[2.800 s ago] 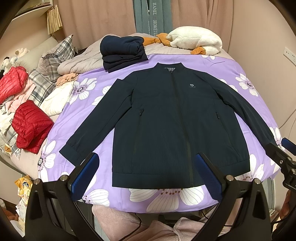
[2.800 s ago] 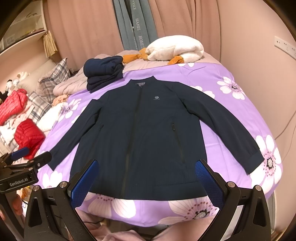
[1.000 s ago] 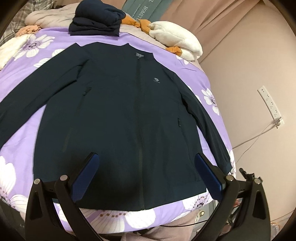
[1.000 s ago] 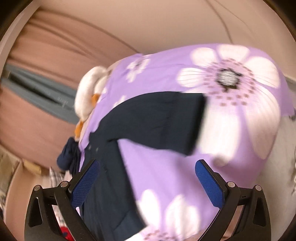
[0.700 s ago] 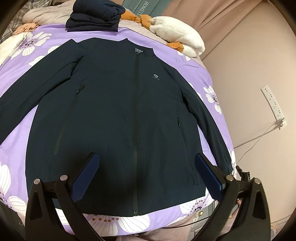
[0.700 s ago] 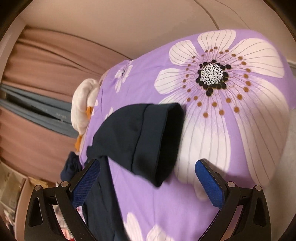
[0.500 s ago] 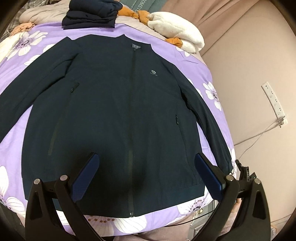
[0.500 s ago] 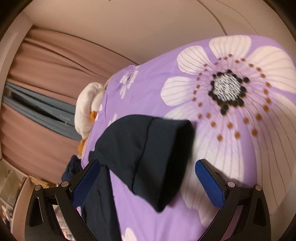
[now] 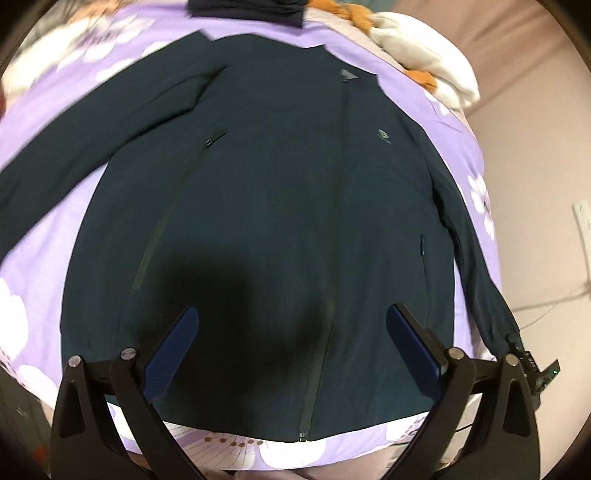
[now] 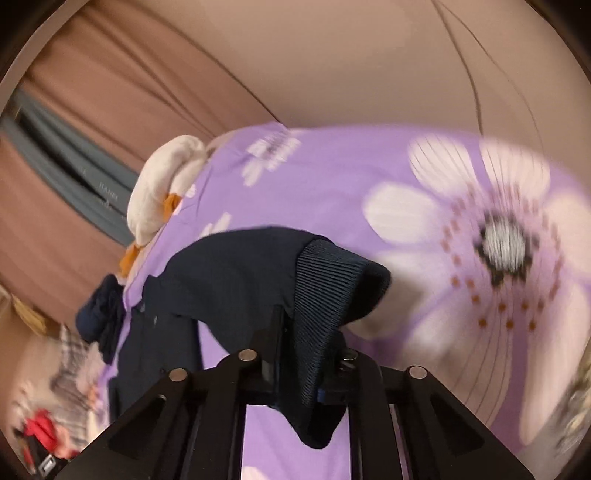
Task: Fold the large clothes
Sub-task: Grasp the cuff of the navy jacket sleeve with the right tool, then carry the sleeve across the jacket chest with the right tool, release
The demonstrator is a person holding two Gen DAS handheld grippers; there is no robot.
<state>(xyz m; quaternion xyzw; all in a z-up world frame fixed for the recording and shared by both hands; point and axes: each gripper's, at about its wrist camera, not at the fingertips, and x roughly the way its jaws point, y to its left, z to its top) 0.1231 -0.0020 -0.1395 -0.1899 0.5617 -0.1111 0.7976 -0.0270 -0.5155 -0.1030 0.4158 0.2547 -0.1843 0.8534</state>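
Observation:
A dark navy zip jacket (image 9: 277,206) lies spread flat, front up, on a purple flowered bedspread (image 9: 44,229). My left gripper (image 9: 291,343) is open and empty, hovering over the jacket's lower front above the hem. My right gripper (image 10: 306,373) is shut on the ribbed cuff (image 10: 325,295) of the jacket's right sleeve and holds it lifted off the bedspread (image 10: 332,177). The right gripper also shows in the left wrist view (image 9: 532,369) at the end of that sleeve. The right gripper's pads are hidden by the cuff.
A folded pile of dark clothes (image 9: 251,9) and a white pillow (image 9: 424,59) lie at the head of the bed. A pink wall with a socket (image 9: 581,221) runs along the bed's right side. Red jackets (image 10: 40,428) lie at the left.
My right gripper has closed on the sleeve cuff, which lay loose between its open fingers before, and raised it. My left gripper has dropped closer to the jacket's lower front.

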